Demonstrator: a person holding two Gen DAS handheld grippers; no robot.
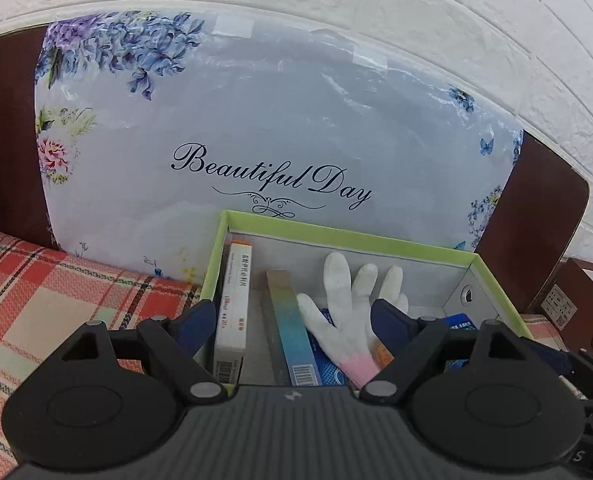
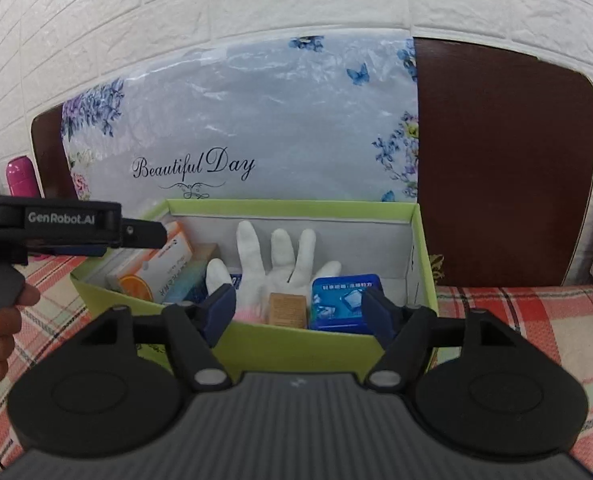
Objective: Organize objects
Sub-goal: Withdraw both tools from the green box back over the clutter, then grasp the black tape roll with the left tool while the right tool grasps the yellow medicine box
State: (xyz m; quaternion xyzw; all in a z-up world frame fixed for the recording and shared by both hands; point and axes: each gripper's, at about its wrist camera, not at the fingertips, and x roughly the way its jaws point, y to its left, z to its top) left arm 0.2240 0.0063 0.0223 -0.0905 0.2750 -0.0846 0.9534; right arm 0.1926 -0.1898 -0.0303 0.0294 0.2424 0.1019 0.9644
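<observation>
An open green box [image 1: 328, 236] [image 2: 296, 344] stands on the plaid bedcover. Inside lie a white glove with a pink cuff [image 1: 344, 312] [image 2: 280, 264], an orange-and-white carton [image 1: 234, 312] [image 2: 156, 268], a rainbow-striped box [image 1: 292, 328], a small brown box [image 2: 287, 309] and a blue packet [image 2: 344, 300]. My left gripper [image 1: 292, 320] is open and empty above the box, over the glove and cartons. My right gripper [image 2: 298, 314] is open and empty at the box's near wall. The left gripper's body [image 2: 68, 224] shows at the left of the right wrist view.
A plastic-wrapped "Beautiful Day" pillow [image 1: 256, 128] [image 2: 236, 132] leans on the dark wooden headboard [image 2: 504, 160] behind the box. A pink bottle [image 2: 20, 176] stands at far left. A brown bag [image 1: 576, 304] sits at the right. White brick wall behind.
</observation>
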